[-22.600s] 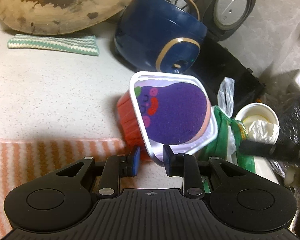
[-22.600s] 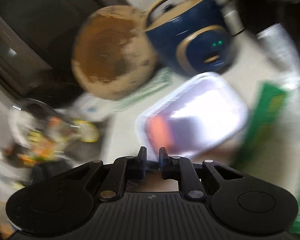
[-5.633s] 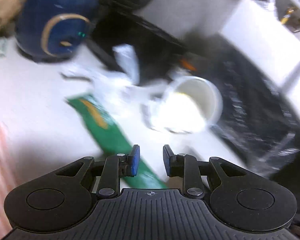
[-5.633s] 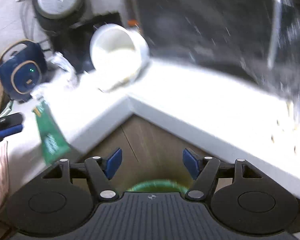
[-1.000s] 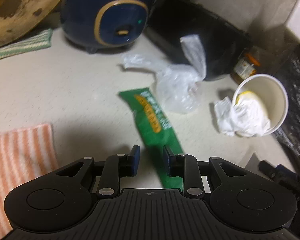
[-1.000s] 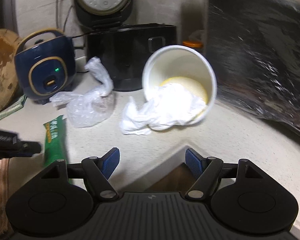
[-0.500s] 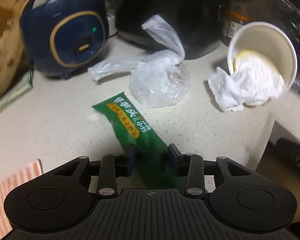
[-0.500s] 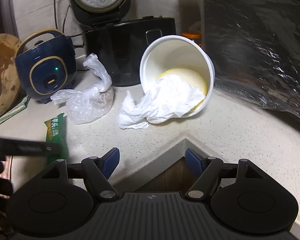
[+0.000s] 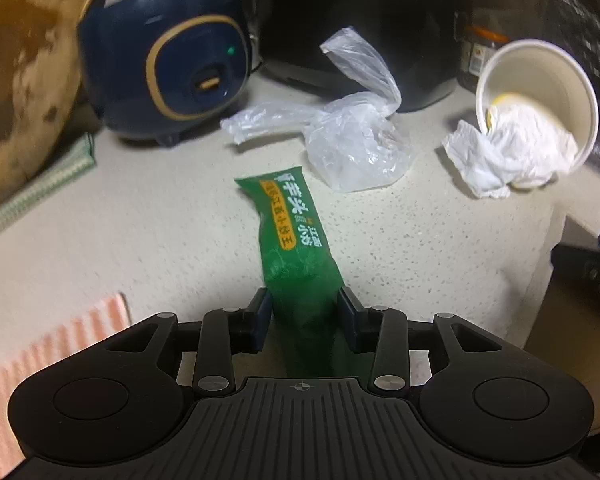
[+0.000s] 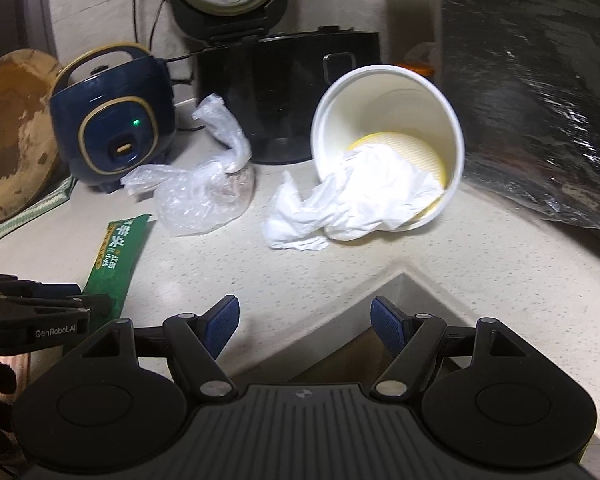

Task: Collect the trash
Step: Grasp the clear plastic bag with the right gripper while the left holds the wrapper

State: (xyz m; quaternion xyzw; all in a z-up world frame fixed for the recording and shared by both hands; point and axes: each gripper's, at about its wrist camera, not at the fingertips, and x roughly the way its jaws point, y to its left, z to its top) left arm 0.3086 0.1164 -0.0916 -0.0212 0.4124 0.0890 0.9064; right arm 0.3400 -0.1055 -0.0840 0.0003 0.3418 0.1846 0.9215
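**Left claw astride the green wrapper; right claw spread above the counter corner**

Left wrist view. The left gripper occupied the lower centre of the frame, its fingers spread to either side of the near end of the green wrapper. Whether the pads touched the wrapper could not be told. The wrapper lay flat on the speckled countertop, running from the claw toward the centre of the frame. Just beyond its far end, right of centre, sat a crumpled clear plastic bag. At the right edge a white paper cup lay tipped on its side, mouth toward the camera, with a wad of white tissue spilling from it onto the counter. A navy rice cooker stood at upper left, a black cooker at upper centre, a worn wooden board at the left edge, and a striped orange cloth at lower left.

Right wrist view. The right gripper held nothing, its blue-padded fingers spread wide over the inner corner of the countertop. The paper cup and tissue lay at centre, the plastic bag to their left, and the green wrapper at lower left, its near end meeting the left gripper at the left edge.
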